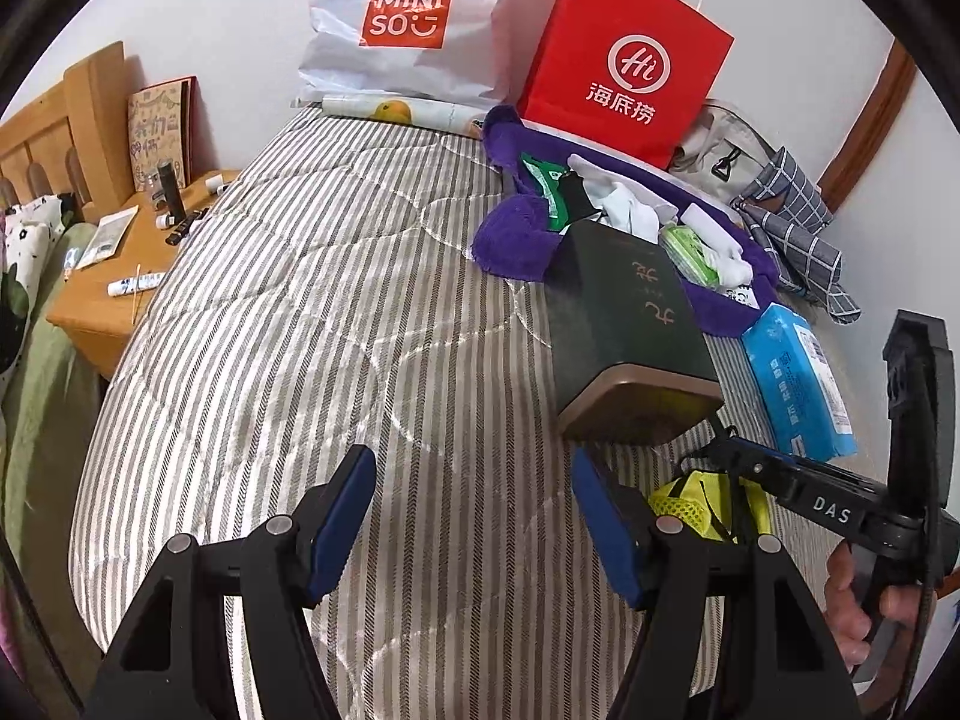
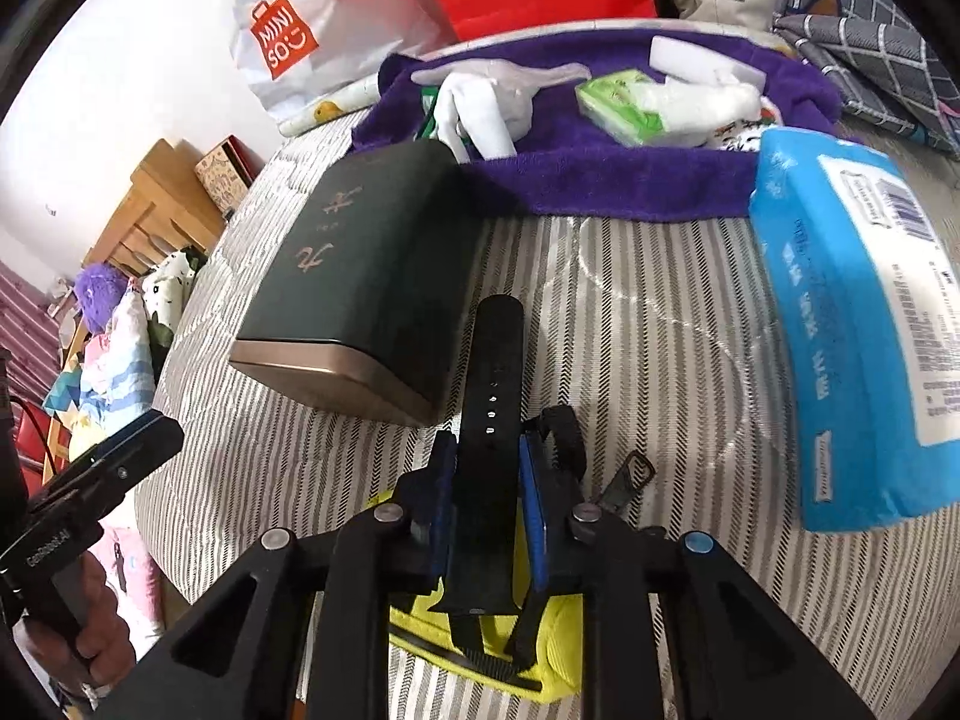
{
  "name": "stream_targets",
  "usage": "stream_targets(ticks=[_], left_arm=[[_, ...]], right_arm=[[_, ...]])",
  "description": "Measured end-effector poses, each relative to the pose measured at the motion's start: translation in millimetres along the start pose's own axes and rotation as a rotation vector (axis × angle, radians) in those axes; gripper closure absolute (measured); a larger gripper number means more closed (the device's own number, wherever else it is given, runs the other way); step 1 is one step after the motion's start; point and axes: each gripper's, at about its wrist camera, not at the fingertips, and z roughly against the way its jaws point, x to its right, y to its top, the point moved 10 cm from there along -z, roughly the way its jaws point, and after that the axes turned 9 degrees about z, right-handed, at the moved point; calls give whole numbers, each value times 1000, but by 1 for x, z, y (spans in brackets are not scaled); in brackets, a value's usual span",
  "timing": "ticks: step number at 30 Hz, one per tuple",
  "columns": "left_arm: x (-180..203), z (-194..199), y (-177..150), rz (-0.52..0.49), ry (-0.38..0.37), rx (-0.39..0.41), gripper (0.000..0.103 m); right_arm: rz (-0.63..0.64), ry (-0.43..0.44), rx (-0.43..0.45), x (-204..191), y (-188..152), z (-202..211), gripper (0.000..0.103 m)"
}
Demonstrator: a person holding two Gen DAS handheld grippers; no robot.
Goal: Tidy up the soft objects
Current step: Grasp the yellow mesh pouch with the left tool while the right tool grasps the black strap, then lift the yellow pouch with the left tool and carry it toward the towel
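Left wrist view: the left gripper [image 1: 471, 516] stands with its two blue-padded jaws well apart over the grey-and-white striped quilted bedcover [image 1: 288, 324], nothing between them and nothing touched. To its right the right gripper [image 1: 714, 456] reaches in from the edge, held by a hand [image 1: 864, 606]; whether it is open cannot be told here. A yellow mesh pouch [image 1: 690, 504] lies under its tip. Beyond stand one dark green rectangular tin with a bronze base [image 1: 624, 324] lying on its side, one blue plastic tissue pack [image 1: 798, 378], one purple terry towel [image 1: 516, 228] bearing small white and green items, one red paper carrier bag [image 1: 624, 60] and one white plastic shopping bag [image 1: 408, 24]. Only this view shows the wooden bedside cabinet [image 1: 120, 276].

Right wrist view: the right gripper [image 2: 487, 480] is clamped on a black perforated strap [image 2: 492, 396], which runs upright between its blue pads and rises past their tips towards the tin [image 2: 360, 276]. The yellow pouch [image 2: 552, 648] lies on the bedcover [image 2: 648, 324] beneath the jaws. The tissue pack [image 2: 858, 324] lies at right, the towel [image 2: 600, 174] behind. Only this view shows the grip and the strap. The left gripper [image 2: 156, 432] enters at lower left, one finger showing.
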Motion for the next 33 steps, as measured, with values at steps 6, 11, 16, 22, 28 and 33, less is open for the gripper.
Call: stream_targets(ticks=[6, 11, 16, 22, 28, 33], left_arm=[[8, 8, -5, -18, -4, 7, 37], [20, 8, -12, -36, -7, 1, 37], [37, 5, -20, -46, -31, -18, 37], [59, 0, -28, -79, -43, -31, 37], [86, -17, -39, -106, -73, -71, 37], [104, -34, -53, -150, -77, -113, 37]], right_arm=[[4, 7, 46, -1, 1, 25, 83], [7, 19, 93, 2, 0, 51, 83], [-1, 23, 120, 12, -3, 65, 83], [-7, -3, 125, 34, -18, 79, 83], [3, -49, 100, 61, -51, 89, 83], [30, -107, 61, 83, -78, 88, 83]])
